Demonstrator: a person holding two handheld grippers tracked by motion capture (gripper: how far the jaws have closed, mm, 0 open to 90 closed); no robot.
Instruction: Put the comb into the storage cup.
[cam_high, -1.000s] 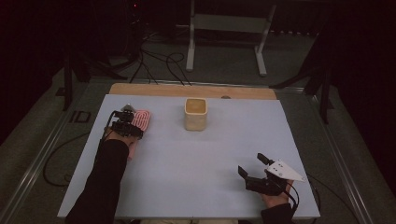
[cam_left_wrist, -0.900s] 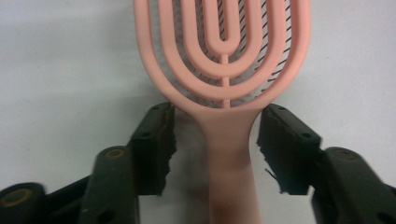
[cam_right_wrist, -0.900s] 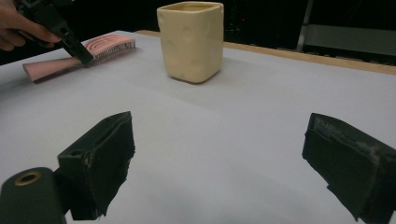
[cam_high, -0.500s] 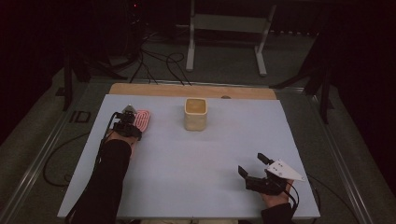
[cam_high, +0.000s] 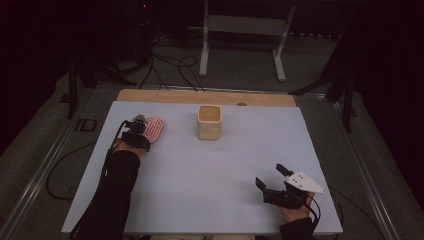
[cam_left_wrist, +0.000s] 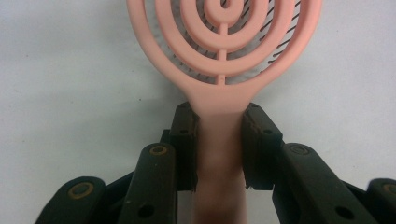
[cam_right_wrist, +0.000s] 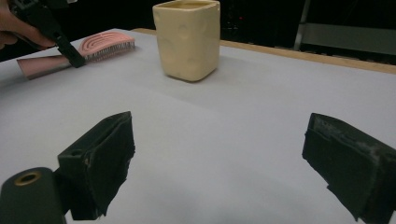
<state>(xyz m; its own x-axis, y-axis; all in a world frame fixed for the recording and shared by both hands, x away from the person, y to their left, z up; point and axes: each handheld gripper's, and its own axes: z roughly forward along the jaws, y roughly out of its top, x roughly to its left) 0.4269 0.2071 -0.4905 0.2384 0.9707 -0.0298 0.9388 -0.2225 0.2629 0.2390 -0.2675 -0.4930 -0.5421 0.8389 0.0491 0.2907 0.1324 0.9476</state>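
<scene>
Two tools are working over the table (cam_high: 210, 170). At about ten o'clock in the high view, the left tool (cam_high: 142, 131) is clamping the handle of a pink hairbrush (cam_high: 154, 128), its jaws pressing both sides of the neck just below the ringed head, which is lying on the table. At about five o'clock, the right tool (cam_high: 269, 176) is hovering with its jaws spread wide, gripping nothing. Toward twelve o'clock, a cream cup (cam_high: 209, 122) is standing upright, near the brush but apart from it.
</scene>
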